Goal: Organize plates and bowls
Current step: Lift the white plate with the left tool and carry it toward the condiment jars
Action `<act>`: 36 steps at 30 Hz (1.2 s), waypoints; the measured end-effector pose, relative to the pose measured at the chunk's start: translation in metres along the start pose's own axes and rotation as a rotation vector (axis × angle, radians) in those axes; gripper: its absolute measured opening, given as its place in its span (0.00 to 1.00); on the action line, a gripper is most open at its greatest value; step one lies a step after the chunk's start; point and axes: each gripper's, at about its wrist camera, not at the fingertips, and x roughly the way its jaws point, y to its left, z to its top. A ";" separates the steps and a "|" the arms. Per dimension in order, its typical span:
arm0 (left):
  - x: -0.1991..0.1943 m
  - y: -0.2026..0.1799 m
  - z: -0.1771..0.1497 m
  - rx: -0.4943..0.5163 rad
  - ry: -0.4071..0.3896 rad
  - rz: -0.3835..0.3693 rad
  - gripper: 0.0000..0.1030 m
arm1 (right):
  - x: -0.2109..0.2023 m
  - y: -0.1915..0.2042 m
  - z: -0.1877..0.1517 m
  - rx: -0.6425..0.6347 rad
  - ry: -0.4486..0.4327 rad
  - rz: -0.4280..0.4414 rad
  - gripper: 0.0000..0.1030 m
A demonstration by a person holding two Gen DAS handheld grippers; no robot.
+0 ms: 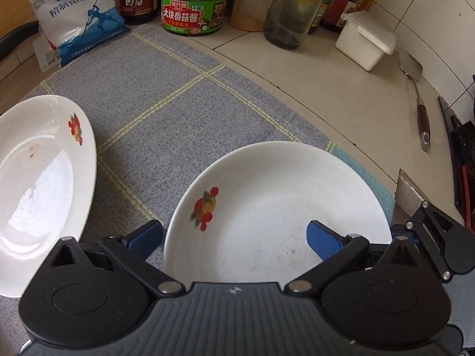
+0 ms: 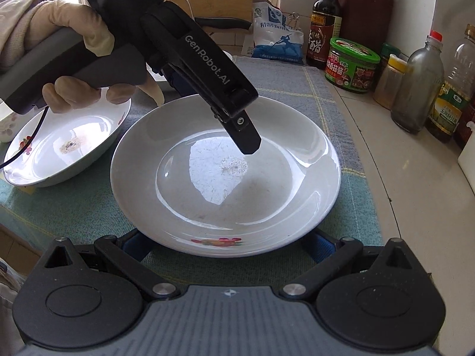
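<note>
Left gripper [image 1: 234, 238], jaws wide, straddles the near plate's [image 1: 276, 204] rim for lifting; right gripper [image 2: 228, 244] wide, rim between its fingers; second plate [image 1: 38, 184] at the mat's [image 1: 166, 95] left edge awaits stacking

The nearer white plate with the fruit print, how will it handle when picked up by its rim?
The plate looks rigid glazed ceramic, probably slippery: it shows glare. Likely fragile. Its raised rim gives some purchase.

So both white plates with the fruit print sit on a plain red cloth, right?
Not quite: the two white fruit-print plates sit on a blue-grey cloth with pale yellow check lines, not a plain red one. The left wrist view shows it best.
</note>
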 end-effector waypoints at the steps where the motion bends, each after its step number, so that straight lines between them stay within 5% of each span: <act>1: 0.001 0.001 0.001 0.001 -0.004 0.001 0.99 | 0.000 0.000 0.000 0.000 0.001 0.000 1.00; 7: 0.004 0.006 0.009 -0.008 0.013 -0.010 1.00 | -0.001 0.000 -0.004 0.005 -0.026 -0.001 1.00; 16: 0.010 -0.009 0.004 0.179 0.057 0.036 1.00 | -0.003 0.001 -0.009 0.002 -0.069 0.000 1.00; 28: 0.007 0.000 0.016 0.182 0.099 -0.086 0.97 | -0.001 -0.003 -0.008 -0.053 -0.087 0.042 1.00; 36: 0.009 0.005 0.028 0.191 0.153 -0.148 0.83 | -0.001 -0.003 -0.008 -0.071 -0.095 0.056 1.00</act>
